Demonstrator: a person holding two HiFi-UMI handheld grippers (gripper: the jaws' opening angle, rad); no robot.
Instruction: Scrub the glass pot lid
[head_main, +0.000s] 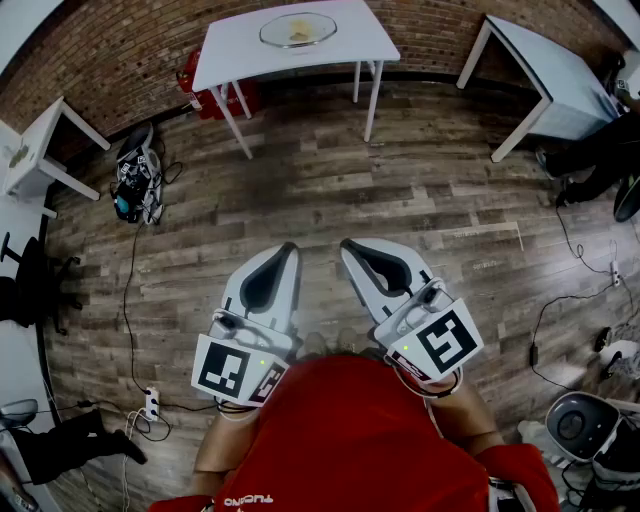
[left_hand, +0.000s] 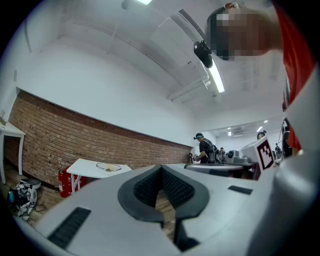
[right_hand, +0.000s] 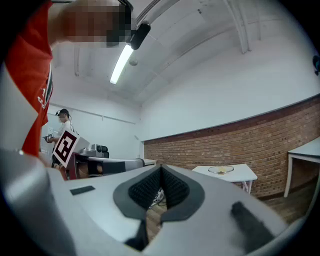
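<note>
The glass pot lid (head_main: 298, 29) lies on a white table (head_main: 232, 48) by the brick wall, far ahead of me, with something yellowish on or under it. It shows small as the lid (left_hand: 108, 167) in the left gripper view and the lid (right_hand: 220, 170) in the right gripper view. My left gripper (head_main: 289, 250) and right gripper (head_main: 352, 246) are held side by side near my body, over the wooden floor, well short of the table. Both have their jaws shut with nothing between them, seen also at the left gripper (left_hand: 161, 170) and the right gripper (right_hand: 160, 170).
A second white table (head_main: 545, 70) stands at the far right, another table (head_main: 30, 150) at the left. A red extinguisher (head_main: 190, 75) sits by the lid's table. Cables, a bag (head_main: 135, 180) and a power strip (head_main: 152, 404) lie on the floor at left. Other people stand in the background.
</note>
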